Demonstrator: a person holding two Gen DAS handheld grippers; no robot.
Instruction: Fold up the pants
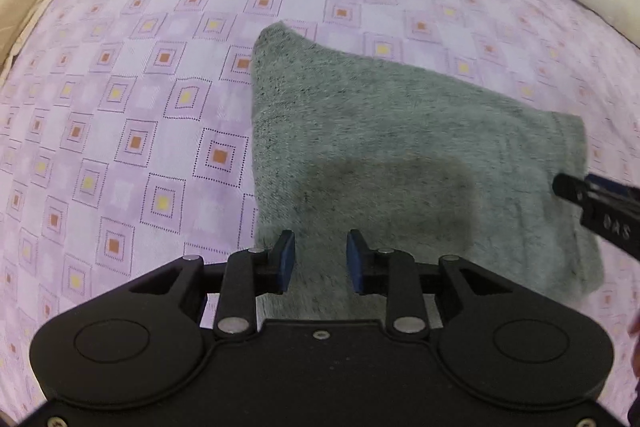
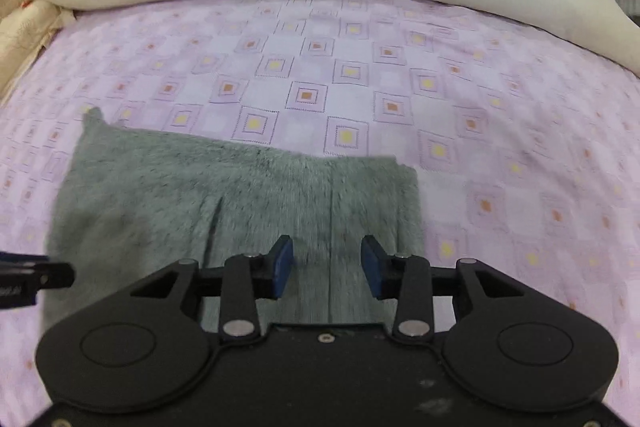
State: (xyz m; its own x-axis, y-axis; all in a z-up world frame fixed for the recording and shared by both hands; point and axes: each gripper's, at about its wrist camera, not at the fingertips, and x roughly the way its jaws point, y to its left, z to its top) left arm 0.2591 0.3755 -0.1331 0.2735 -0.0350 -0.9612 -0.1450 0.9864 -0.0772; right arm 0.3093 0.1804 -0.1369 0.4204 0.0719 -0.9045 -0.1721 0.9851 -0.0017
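On the lilac bedsheet (image 1: 120, 75), folded grey pants (image 1: 400, 147) lie under both released claws (image 1: 321, 261) (image 2: 327, 267).

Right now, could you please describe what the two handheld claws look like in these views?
Both look alike. The left claw and the right claw each have a matte black plastic body with two rounded lobes, black linkage arms with silver pivot pins, and flat blue pads on the fingers. White lettering marks the side of the right claw's finger; it is too blurred to read. No cables show.
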